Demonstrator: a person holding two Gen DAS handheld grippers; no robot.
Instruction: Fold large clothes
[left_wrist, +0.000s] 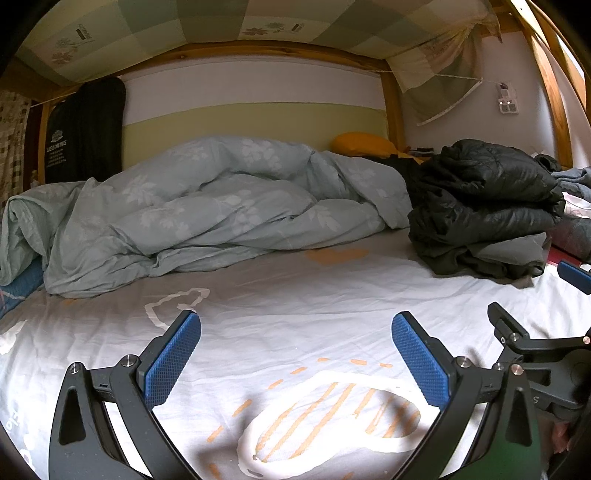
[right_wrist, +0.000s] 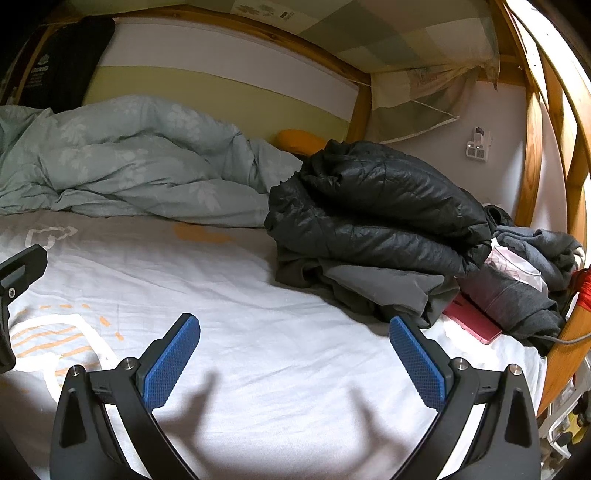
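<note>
A black puffer jacket (right_wrist: 376, 206) lies in a heap on top of a grey garment (right_wrist: 384, 288) at the right of the bed; it also shows in the left wrist view (left_wrist: 484, 192). More grey clothes (right_wrist: 535, 273) are piled further right. My left gripper (left_wrist: 295, 332) is open and empty, low over the white sheet (left_wrist: 280, 306). My right gripper (right_wrist: 293, 332) is open and empty, just in front of the grey garment's near edge. The right gripper's body shows at the right of the left wrist view (left_wrist: 535, 354).
A crumpled pale green duvet (left_wrist: 207, 206) runs along the wall side of the bed. An orange pillow (left_wrist: 364, 142) lies behind it. A red flat item (right_wrist: 472, 321) lies by the clothes. The wooden bunk frame (right_wrist: 565, 339) borders the right side.
</note>
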